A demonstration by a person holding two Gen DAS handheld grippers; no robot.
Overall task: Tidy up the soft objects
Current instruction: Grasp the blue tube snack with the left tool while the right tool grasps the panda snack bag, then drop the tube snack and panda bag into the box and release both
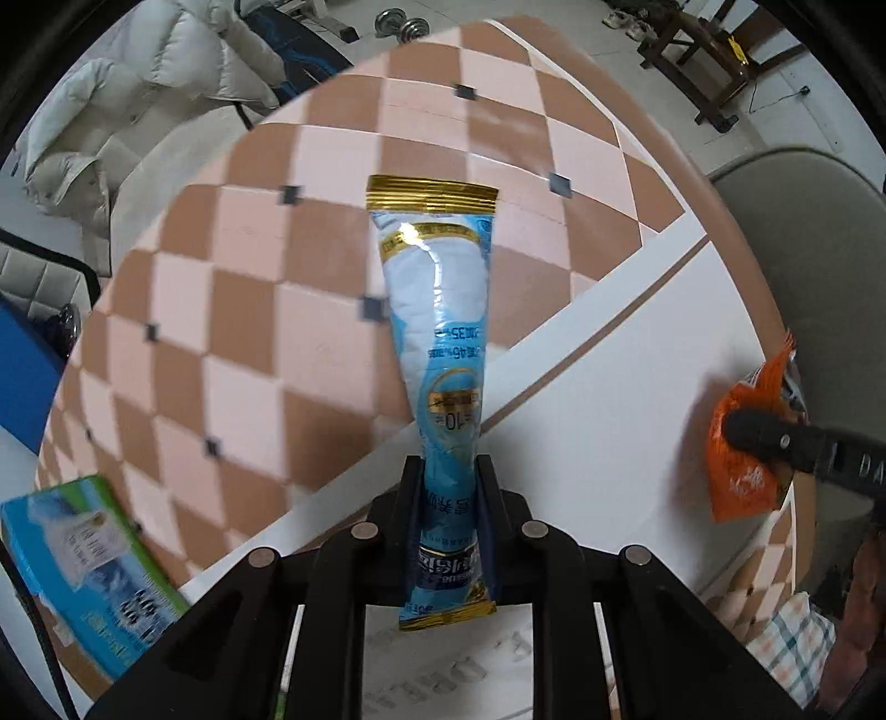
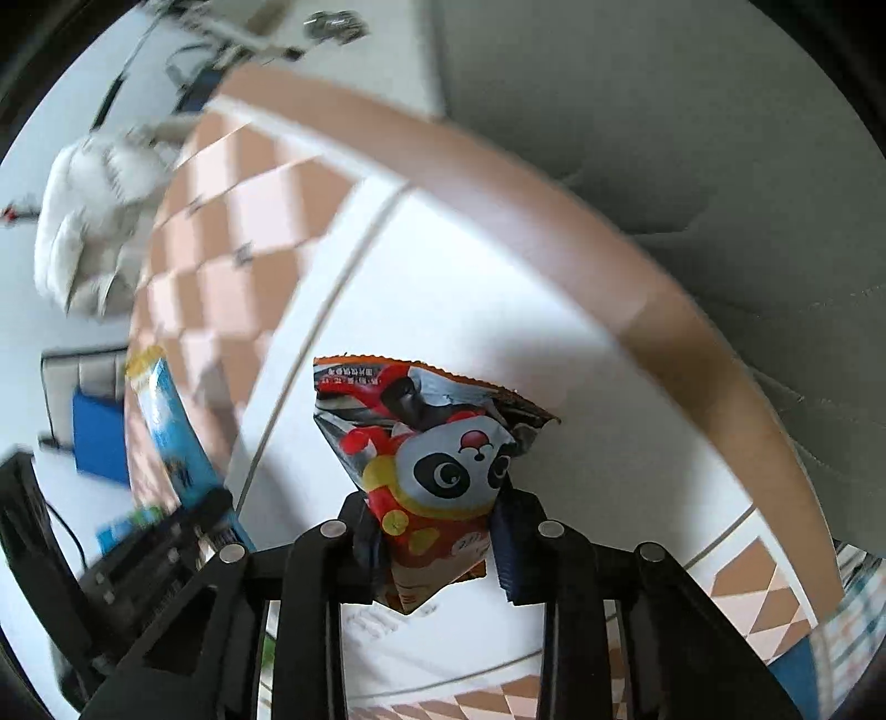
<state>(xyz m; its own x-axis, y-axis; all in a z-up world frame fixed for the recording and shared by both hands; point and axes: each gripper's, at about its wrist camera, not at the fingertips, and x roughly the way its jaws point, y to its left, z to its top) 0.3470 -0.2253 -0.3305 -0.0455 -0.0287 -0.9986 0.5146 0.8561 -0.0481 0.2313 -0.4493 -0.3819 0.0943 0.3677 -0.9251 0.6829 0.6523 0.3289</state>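
Note:
My left gripper [image 1: 449, 471] is shut on a long blue and white sachet with gold ends [image 1: 437, 310] and holds it above the checkered table [image 1: 232, 310]. My right gripper [image 2: 437, 520] is shut on an orange snack bag with a panda print [image 2: 443, 465], held over the white band of the table [image 2: 470, 310]. In the left wrist view the orange bag [image 1: 742, 487] and a right gripper finger [image 1: 775, 437] show at the right edge. In the right wrist view the blue sachet [image 2: 171, 437] and the left gripper [image 2: 166, 537] show at the left.
A blue and green tissue box [image 1: 83, 565] lies at the table's left front. A grey chair [image 1: 803, 249] stands by the right edge of the table. A white puffy jacket [image 1: 144, 94] hangs on a chair beyond the table. A wooden stool [image 1: 703, 50] stands far back.

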